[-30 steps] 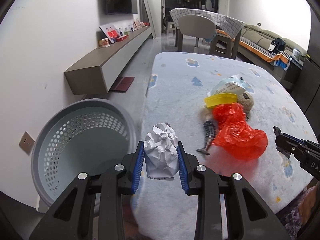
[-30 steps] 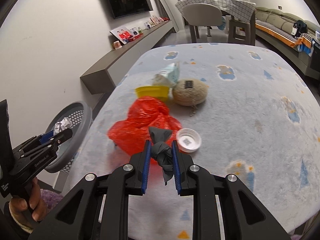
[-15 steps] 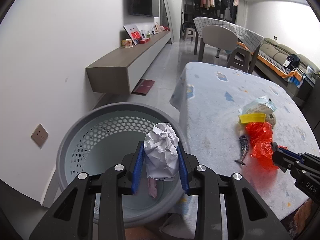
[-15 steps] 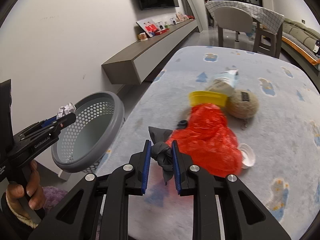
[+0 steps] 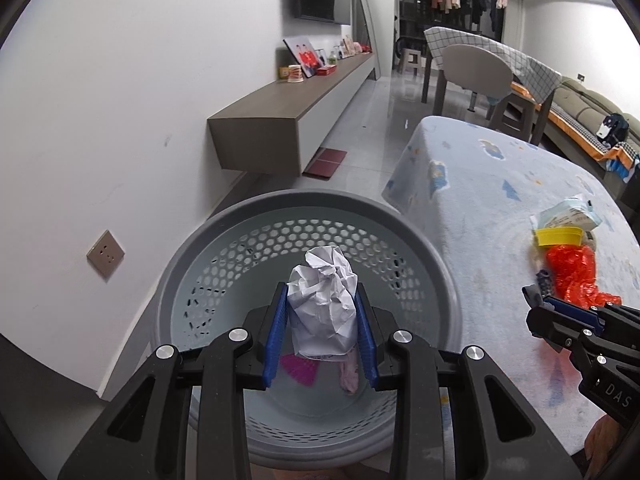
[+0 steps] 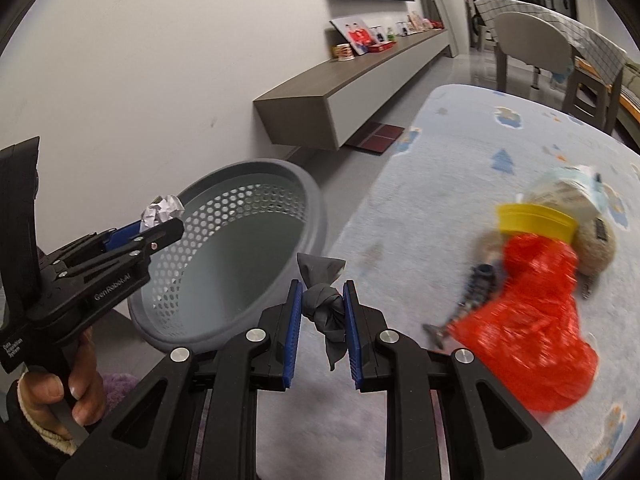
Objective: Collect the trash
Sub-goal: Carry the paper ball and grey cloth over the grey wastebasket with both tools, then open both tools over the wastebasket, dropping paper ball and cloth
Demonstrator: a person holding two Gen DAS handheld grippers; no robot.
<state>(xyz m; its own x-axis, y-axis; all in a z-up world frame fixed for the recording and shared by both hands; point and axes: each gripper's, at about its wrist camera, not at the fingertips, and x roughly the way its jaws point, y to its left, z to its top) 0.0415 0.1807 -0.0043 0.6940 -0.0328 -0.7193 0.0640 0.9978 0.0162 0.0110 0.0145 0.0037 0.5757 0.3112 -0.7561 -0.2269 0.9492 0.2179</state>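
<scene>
My left gripper is shut on a crumpled white paper ball and holds it over the open mouth of the grey perforated basket. The basket also shows in the right wrist view, with the left gripper above its near rim. My right gripper is shut on a knotted grey scrap, over the table edge beside the basket. A red plastic bag, a yellow cup and a dark fish-shaped piece lie on the table.
Pink and magenta scraps lie in the basket bottom. The table has a pale blue fleece cover. A tan round pouch and a wipes packet lie behind the cup. A floating wall cabinet and chairs stand beyond.
Both grippers have swung left from the table toward the basket. The left gripper with the paper ball now hangs over the basket's middle. The right gripper is nearer the basket rim.
</scene>
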